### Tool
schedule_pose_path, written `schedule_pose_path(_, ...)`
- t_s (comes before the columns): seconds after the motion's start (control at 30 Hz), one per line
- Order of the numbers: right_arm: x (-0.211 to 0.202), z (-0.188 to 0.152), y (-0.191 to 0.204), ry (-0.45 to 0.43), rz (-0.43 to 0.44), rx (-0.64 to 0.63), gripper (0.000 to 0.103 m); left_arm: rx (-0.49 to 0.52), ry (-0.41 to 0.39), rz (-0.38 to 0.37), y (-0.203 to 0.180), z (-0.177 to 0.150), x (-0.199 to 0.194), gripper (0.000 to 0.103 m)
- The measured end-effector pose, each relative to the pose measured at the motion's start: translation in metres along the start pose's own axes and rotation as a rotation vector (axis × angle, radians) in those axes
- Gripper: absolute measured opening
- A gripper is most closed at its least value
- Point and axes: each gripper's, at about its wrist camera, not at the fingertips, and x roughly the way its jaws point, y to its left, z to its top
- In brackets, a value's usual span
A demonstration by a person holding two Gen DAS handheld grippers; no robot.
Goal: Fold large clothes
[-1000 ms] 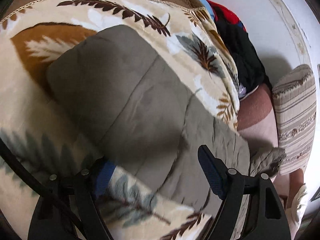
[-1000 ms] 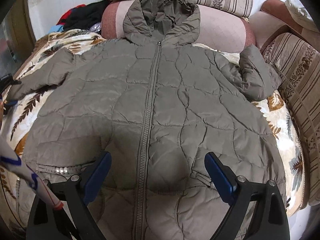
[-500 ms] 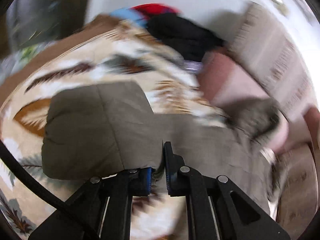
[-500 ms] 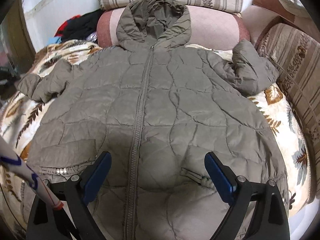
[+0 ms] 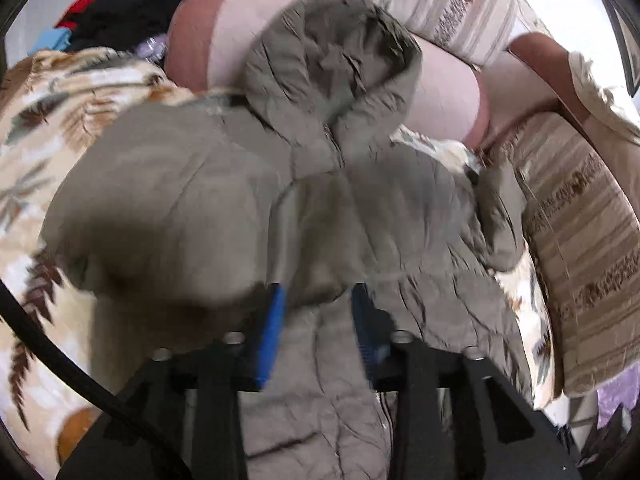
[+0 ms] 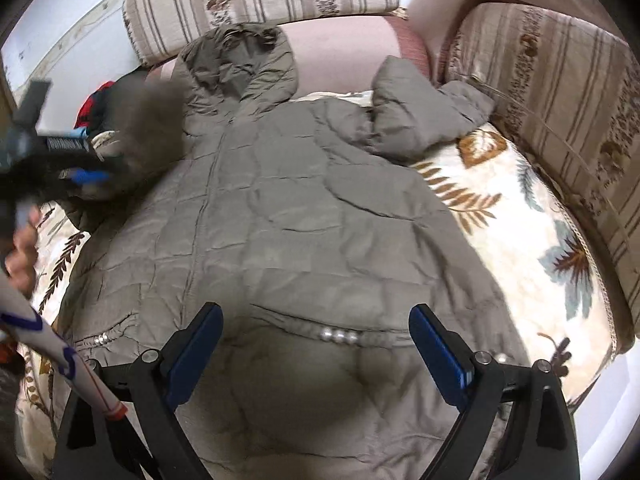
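On the leaf-print blanket: a grey-green quilted hooded jacket lies front up, zip closed, hood resting against the pink bolster.
Jacket's far sleeve: bent back on itself near the striped cushion, cuff lying on the shoulder.
Jacket's near sleeve: raised and blurred, hanging just beside the left hand-held gripper above the chest.
Left hand-held gripper: jaws have just been opening, now a narrow gap; the blue pads press on nothing, and the sleeve sits at the left pad's outer side, not between them.
Right hand-held gripper: jaws spread wide above the hem, holding nothing, pocket studs between them.
Blanket: cream with brown and teal leaves, bare to the jacket's side.
Corner beyond: a pile of dark and red clothes.
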Motion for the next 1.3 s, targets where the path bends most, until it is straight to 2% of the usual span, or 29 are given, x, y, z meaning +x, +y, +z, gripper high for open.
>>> schedule_pose_path(0.03,-0.001,0.001,-0.001,-0.002,0.0,-0.006,0.097,0.003,0.002,-0.013,-0.001,-0.008,-0.005,0.045)
schedule_pose_path(0.1,0.0,0.002,0.0,0.003,0.001,-0.015,0.097,0.003,-0.006,-0.026,0.0,-0.021,-0.017,0.062)
schedule_pose_path(0.13,0.003,0.004,0.002,0.011,0.013,-0.015,0.097,0.003,-0.024,-0.021,0.002,-0.031,-0.03,0.064)
schedule_pose_path(0.2,0.011,0.009,0.007,0.037,0.054,-0.006,0.097,0.018,-0.045,0.012,0.006,-0.046,-0.046,0.066)
schedule_pose_path(0.33,0.045,0.032,0.015,0.093,0.16,0.053,0.097,0.041,-0.1,0.171,0.019,-0.088,-0.082,0.066)
schedule_pose_path(0.37,0.054,0.038,0.016,0.096,0.161,0.07,0.097,0.04,-0.11,0.194,0.023,-0.097,-0.089,0.066)
schedule_pose_path(0.5,0.106,0.072,0.016,0.13,0.129,0.124,0.097,-0.014,-0.128,0.214,0.041,-0.13,-0.105,0.066)
schedule_pose_path(0.63,0.157,0.097,0.008,0.214,0.181,0.255,0.094,-0.081,-0.127,0.209,0.057,-0.151,-0.109,0.066)
schedule_pose_path(0.73,0.175,0.112,0.012,0.234,0.21,0.27,0.083,-0.091,-0.119,0.196,0.064,-0.157,-0.105,0.066)
schedule_pose_path(0.77,0.18,0.118,0.015,0.246,0.21,0.257,0.066,-0.089,-0.12,0.201,0.064,-0.156,-0.102,0.066)
schedule_pose_path(0.8,0.185,0.122,0.017,0.263,0.223,0.251,0.044,-0.088,-0.118,0.205,0.065,-0.156,-0.101,0.066)
schedule_pose_path(0.87,0.19,0.132,0.016,0.28,0.239,0.255,0.024,-0.091,-0.115,0.209,0.065,-0.156,-0.097,0.066)
schedule_pose_path(0.9,0.189,0.134,0.016,0.269,0.221,0.248,0.017,-0.092,-0.113,0.207,0.064,-0.156,-0.096,0.066)
schedule_pose_path(0.97,0.187,0.142,0.016,0.232,0.128,0.203,0.014,-0.085,-0.103,0.204,0.061,-0.157,-0.092,0.066)
schedule_pose_path(1.07,0.189,0.148,0.022,0.184,-0.08,0.067,0.014,-0.063,-0.087,0.204,0.051,-0.161,-0.09,0.066)
schedule_pose_path(1.17,0.172,0.15,0.015,0.158,-0.028,0.068,0.014,-0.026,-0.088,0.212,0.036,-0.164,-0.094,0.066)
schedule_pose_path(1.23,0.139,0.154,-0.002,0.094,0.03,0.092,0.021,0.004,-0.092,0.224,0.025,-0.165,-0.098,0.066)
schedule_pose_path(1.27,0.121,0.157,-0.014,0.055,0.059,0.101,0.034,0.013,-0.09,0.227,0.022,-0.165,-0.099,0.066)
schedule_pose_path(1.3,0.105,0.159,-0.025,0.014,0.067,0.109,0.054,0.021,-0.088,0.225,0.017,-0.165,-0.1,0.066)
